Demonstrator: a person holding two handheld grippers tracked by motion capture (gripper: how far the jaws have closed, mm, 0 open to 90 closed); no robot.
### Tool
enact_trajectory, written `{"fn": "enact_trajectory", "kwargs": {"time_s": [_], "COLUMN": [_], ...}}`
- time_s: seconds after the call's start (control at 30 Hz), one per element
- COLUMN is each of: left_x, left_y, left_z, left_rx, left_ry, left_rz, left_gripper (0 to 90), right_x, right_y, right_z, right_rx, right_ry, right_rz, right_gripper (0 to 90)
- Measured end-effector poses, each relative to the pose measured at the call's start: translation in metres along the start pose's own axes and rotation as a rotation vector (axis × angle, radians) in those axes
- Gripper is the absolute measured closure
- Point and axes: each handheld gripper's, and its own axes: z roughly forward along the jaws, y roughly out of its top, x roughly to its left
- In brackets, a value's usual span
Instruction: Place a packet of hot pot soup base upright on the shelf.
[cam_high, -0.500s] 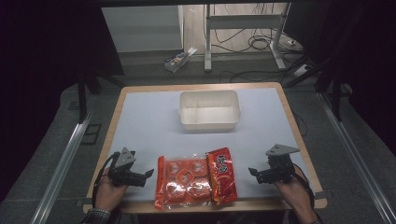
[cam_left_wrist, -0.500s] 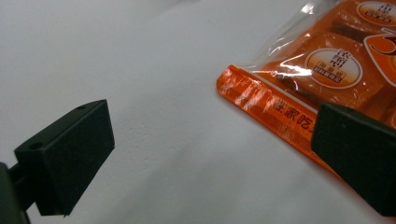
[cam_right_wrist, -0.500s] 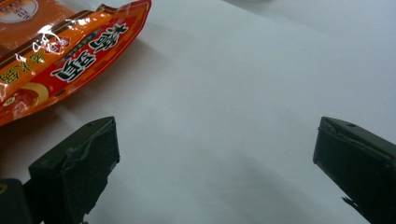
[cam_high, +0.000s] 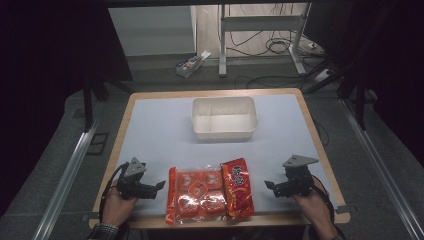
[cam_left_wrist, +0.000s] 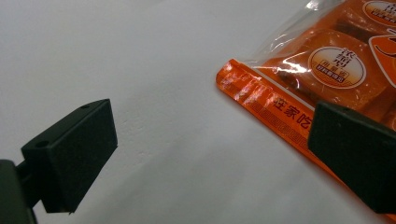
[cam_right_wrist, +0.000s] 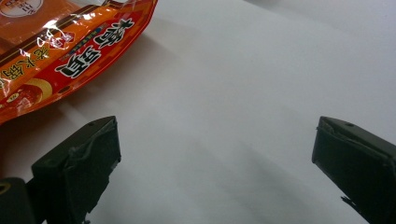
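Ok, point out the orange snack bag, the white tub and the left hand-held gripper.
orange snack bag (cam_high: 197, 192): high view, its clear middle.
white tub (cam_high: 224, 133): high view, near wall.
left hand-held gripper (cam_high: 161, 185): high view, between its fingertips.

A pale table (cam_high: 165, 125) with a wooden rim sits on grey carpet (cam_high: 55, 150). Beyond its far edge, white metal legs (cam_high: 222, 45), tangled cables (cam_high: 280, 47) and a small box (cam_high: 192, 64) crowd the lit floor; darkness at both sides.
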Motion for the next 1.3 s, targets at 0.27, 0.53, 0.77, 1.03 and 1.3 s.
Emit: {"fn": "enact_trajectory", "kwargs": {"time_s": [0.27, 0.53, 0.77, 1.03, 1.3], "left_x": [0.000, 0.000, -0.001, -0.001, -0.002], "left_y": [0.000, 0.000, 0.000, 0.000, 0.000], "left_z": [0.001, 0.001, 0.002, 0.002, 0.002], "left_rx": [0.007, 0.013, 0.023, 0.028, 0.031], "left_ry": [0.010, 0.014, 0.017, 0.021, 0.022], "left_rz": [-0.010, -0.002, 0.008, 0.013, 0.018], "left_gripper": [1.3, 1.5, 1.7, 1.9, 2.0], "right_x": [0.002, 0.004, 0.012, 0.027, 0.046], "right_y": [0.000, 0.003, 0.010, 0.021, 0.029], "right_z": [0.002, 0.004, 0.000, -0.001, 0.003], "right_rx": [0.011, -0.009, -0.026, 0.010, 0.020], "right_ry": [0.005, 0.011, 0.013, 0.049, 0.116], "right_rz": [0.008, 0.053, 0.037, -0.003, -0.074], "right_gripper": [1.3, 1.3, 8.4, 41.1, 56.2]}}
